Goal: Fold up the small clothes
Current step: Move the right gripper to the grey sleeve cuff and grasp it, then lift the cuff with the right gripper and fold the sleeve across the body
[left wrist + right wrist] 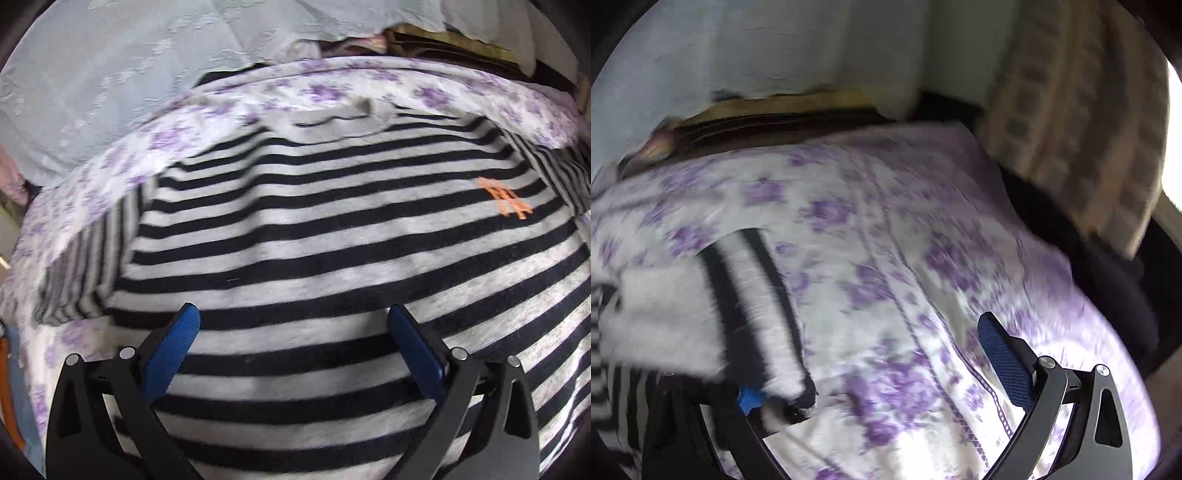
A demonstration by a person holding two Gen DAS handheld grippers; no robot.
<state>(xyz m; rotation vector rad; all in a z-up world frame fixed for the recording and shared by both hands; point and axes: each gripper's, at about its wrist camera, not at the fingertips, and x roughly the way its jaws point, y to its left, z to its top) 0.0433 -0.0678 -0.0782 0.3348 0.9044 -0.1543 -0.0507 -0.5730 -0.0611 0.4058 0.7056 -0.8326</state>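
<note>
A black-and-white striped sweater with a small orange logo lies spread flat on a bed with a purple-flowered sheet, neck at the far side. My left gripper is open and empty just above the sweater's lower body. In the right wrist view, a striped sleeve drapes over the left finger of my right gripper, whose jaws stand wide apart; the right finger is bare over the sheet.
A pale blue quilted cover lies behind the bed. A brown patterned curtain hangs at the right by a bright window. A dark wooden headboard edge runs along the far side of the bed.
</note>
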